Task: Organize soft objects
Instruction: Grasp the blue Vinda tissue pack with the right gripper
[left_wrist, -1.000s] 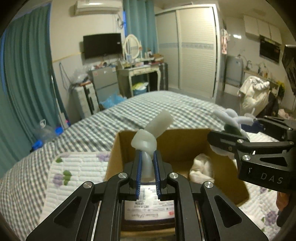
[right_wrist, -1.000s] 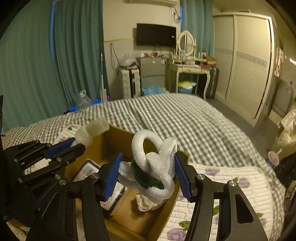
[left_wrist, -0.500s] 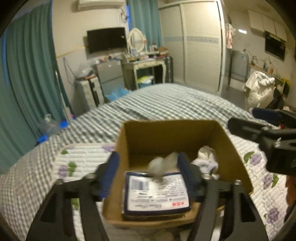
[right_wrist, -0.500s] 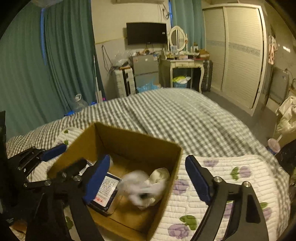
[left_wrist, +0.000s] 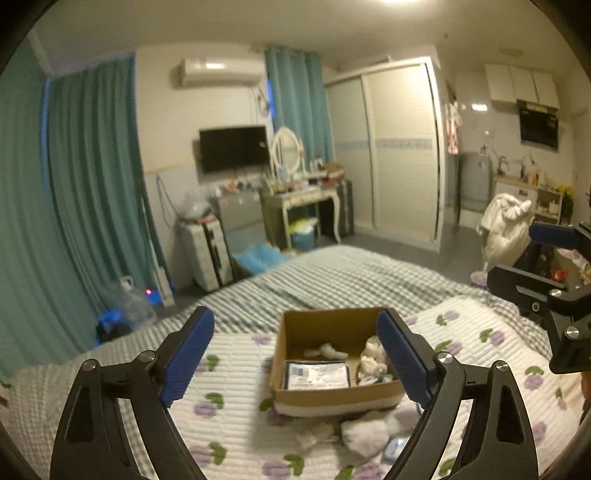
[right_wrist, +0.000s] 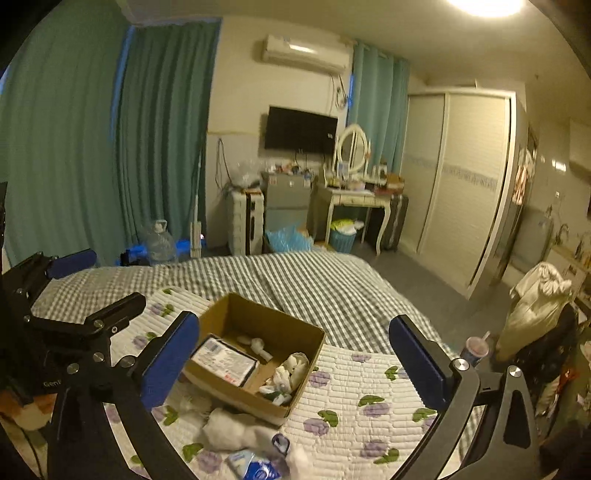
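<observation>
The left gripper (left_wrist: 295, 350) is seen from its own camera with its blue pads (left_wrist: 188, 354) spread wide and still opening; nothing is pressed between them. The box (left_wrist: 334, 400) is framed in the gap, well below and beyond the tips. The right gripper (right_wrist: 295, 360) is likewise spread wide, its jaws opening, with nothing gripped; the box (right_wrist: 236, 395) is seen between its pads (right_wrist: 168, 363), far beneath them.

The cardboard box is set on a white quilted mat (left_wrist: 229, 424) printed with purple flowers and green leaves, which is laid over a grey checked bedspread (left_wrist: 332, 280). Inside the box, in the left wrist view, a flat packet (left_wrist: 316, 374) with a white label is laid at 7 o'clock, a small pale soft piece (left_wrist: 327, 350) at 12 o'clock, and a white bundle with green in it (left_wrist: 373, 360) at 3 o'clock against the wall.

Outside the box, at its 6 o'clock, loose white fluffy things (left_wrist: 364, 432) are left on the mat, with a small blue packet (left_wrist: 395, 446) just beside them. In the right wrist view the same fluff (right_wrist: 229, 430) is found at the box's 7 o'clock, and blue-and-white packets (right_wrist: 255, 467) lie at 6 o'clock near the lower edge.

The right gripper is seen at 3 o'clock in the left view (left_wrist: 546, 280), and the left gripper at 9 o'clock in the right view (right_wrist: 77, 284), both apart from the box.
</observation>
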